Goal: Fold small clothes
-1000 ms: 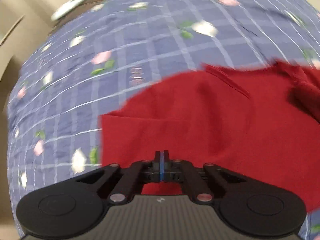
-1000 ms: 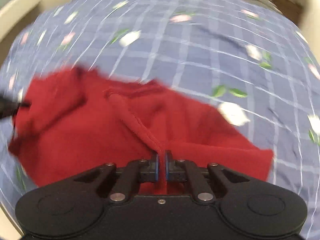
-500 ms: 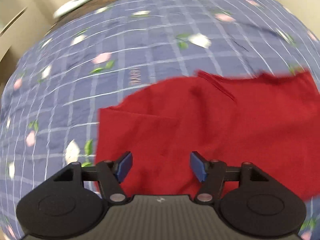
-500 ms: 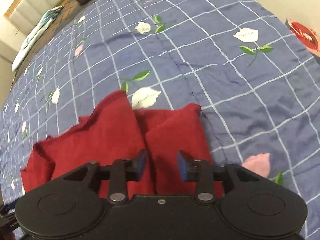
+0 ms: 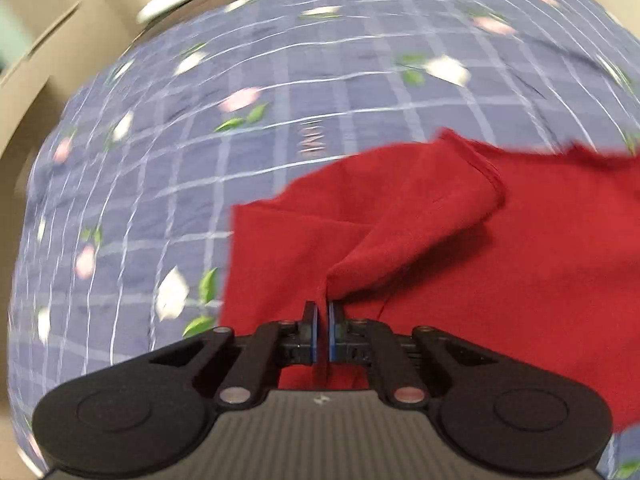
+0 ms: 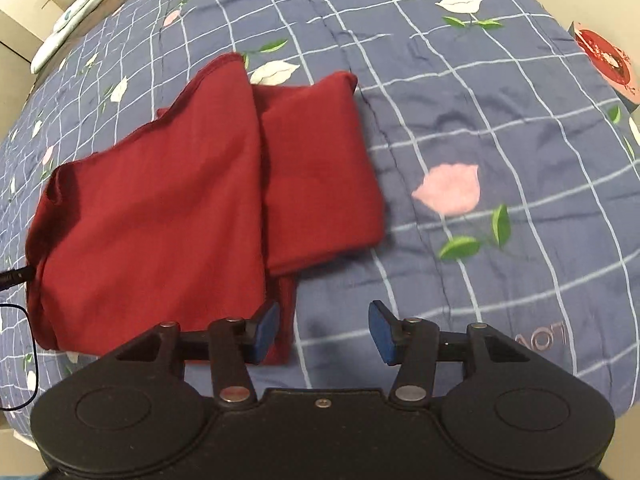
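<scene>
A dark red garment point(image 5: 500, 264) lies partly folded on a blue flowered bedspread point(image 5: 280, 100). In the left wrist view my left gripper point(image 5: 323, 332) is shut on a pinch of the red cloth, which rises in a ridge from the fingertips. In the right wrist view the same red garment point(image 6: 168, 208) lies in overlapping layers to the left. My right gripper point(image 6: 324, 330) stands open just off the garment's near right corner, its left fingertip point(image 6: 266, 330) at the cloth's edge, with nothing between the fingers.
The bedspread point(image 6: 500, 128) stretches bare to the right of the garment. A pale pillow point(image 6: 80, 12) lies at the far left edge of the bed. A red and white item point(image 6: 608, 64) sits off the bed's right side. A black cable point(image 6: 16, 276) lies at the left.
My left gripper, open half a second ago, has shut on the red cloth and lifted a fold. My right gripper has let go, opened wider and drawn back from the garment.
</scene>
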Motion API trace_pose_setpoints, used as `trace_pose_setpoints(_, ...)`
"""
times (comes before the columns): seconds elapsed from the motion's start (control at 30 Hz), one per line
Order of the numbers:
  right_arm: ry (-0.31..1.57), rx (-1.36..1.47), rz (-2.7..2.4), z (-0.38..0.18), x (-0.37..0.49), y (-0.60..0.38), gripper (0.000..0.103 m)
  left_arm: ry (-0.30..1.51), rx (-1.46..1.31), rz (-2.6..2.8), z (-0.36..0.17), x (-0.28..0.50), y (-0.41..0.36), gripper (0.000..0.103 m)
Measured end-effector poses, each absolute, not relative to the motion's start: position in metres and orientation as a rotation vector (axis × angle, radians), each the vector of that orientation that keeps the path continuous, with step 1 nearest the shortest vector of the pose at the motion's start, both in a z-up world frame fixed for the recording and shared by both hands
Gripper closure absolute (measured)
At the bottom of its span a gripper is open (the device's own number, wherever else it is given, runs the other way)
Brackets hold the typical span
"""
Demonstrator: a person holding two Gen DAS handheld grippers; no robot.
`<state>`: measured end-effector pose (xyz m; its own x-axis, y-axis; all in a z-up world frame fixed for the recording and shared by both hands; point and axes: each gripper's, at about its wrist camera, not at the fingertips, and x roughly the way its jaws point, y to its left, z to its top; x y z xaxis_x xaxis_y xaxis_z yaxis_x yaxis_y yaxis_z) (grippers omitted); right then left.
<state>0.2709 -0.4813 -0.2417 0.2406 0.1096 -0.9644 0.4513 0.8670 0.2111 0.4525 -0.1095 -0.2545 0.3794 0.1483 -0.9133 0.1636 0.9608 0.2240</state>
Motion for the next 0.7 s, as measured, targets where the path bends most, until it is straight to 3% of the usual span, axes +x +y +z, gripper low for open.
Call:
trace_pose_setpoints(0.2,1.290,0.463,-0.216,-0.229,0.263,-0.458,0.046,1.267,0.071,0.233,-0.253,0.473,-0.045,0.098)
trace_pose_setpoints(0.27,1.280,0.458,-0.211,-0.226,0.259,-0.450,0.042,1.236,0.042,0.232,-0.242,0.469,-0.034,0.091)
trace_pose_setpoints(0.33,1.278,0.461,-0.217,-0.224,0.255,-0.440,0.039,1.205,0.067,0.208,-0.230,0.460,-0.033,0.047)
trace_pose_setpoints(0.47,1.245,0.460,-0.223,-0.213,0.249,-0.416,0.021,1.162,0.090,0.147,-0.206,0.429,-0.037,0.029)
trace_pose_setpoints(0.53,1.208,0.460,-0.216,-0.204,0.245,-0.400,0.017,1.155,0.082,0.126,-0.198,0.411,-0.037,0.010)
trace_pose_setpoints(0.7,1.152,0.443,-0.201,-0.185,0.228,-0.357,0.003,1.163,0.059,0.090,-0.175,0.348,-0.038,0.001)
